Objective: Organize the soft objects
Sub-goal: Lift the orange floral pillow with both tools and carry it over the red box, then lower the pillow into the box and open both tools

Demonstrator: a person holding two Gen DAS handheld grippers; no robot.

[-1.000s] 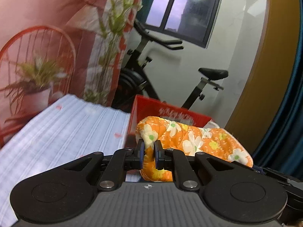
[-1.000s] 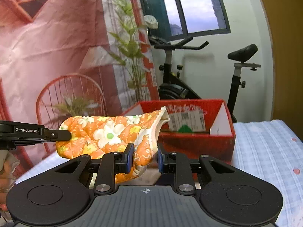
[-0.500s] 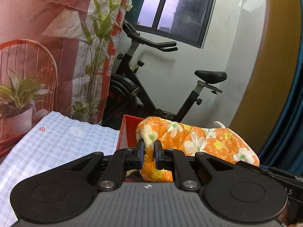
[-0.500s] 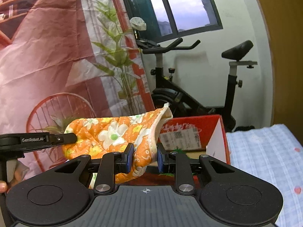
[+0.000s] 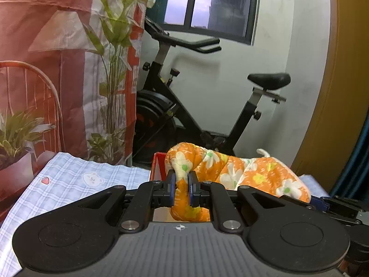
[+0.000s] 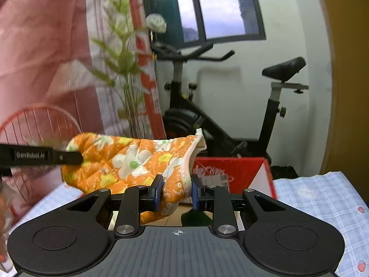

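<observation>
Bench (image 5: 76, 180): checked cloth cover; red box (image 6: 239, 170) stands at its far edge.
Mitt (image 6: 129, 161): orange floral oven mitt, held in the air between both grippers, just above and in front of the box.
Left gripper (image 5: 181, 190): jaws nearly closed, pinching the mitt's closed tip.
Right gripper (image 6: 176, 192): jaws part open, clamped on the mitt's cuff.
Progress: mitt lifted, not yet in the box; lowering and releasing remain, by my reading.
</observation>
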